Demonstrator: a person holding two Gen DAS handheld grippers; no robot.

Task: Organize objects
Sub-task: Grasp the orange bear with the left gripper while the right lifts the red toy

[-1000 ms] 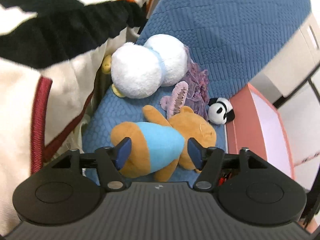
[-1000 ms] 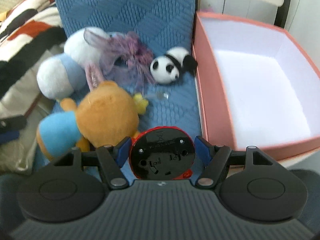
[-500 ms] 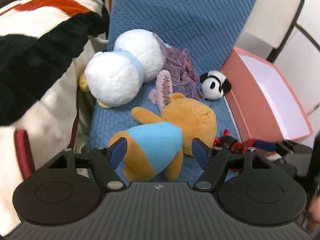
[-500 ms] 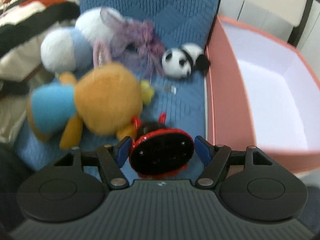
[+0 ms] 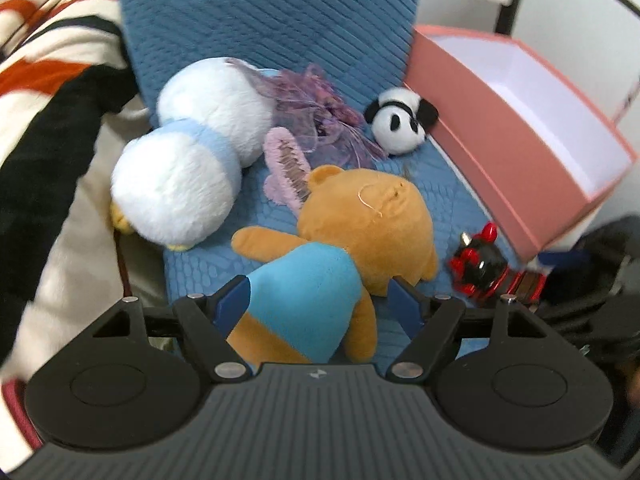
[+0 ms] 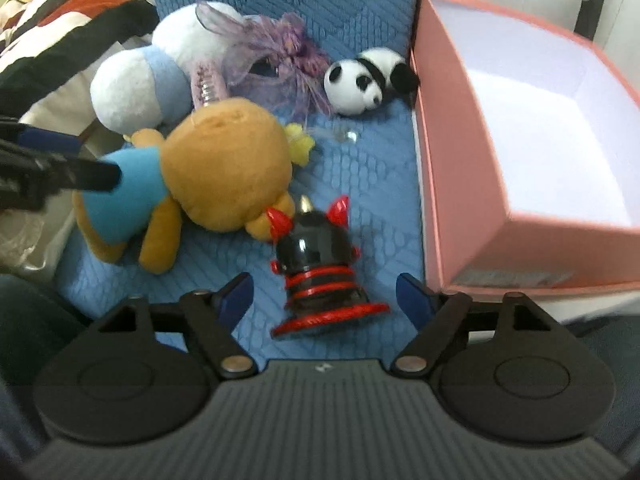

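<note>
Lying on blue quilted cushion (image 6: 360, 168): plush toys; pink box (image 6: 436, 184) beside, perhaps touching; both grippers opening, unloaded.

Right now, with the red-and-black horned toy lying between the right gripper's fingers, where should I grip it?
Grip the horned toy across its ribbed black waist, above the flared red base. Come straight down with the right gripper, whose opening jaws already straddle it; the horned head looks too knobbly.
</note>
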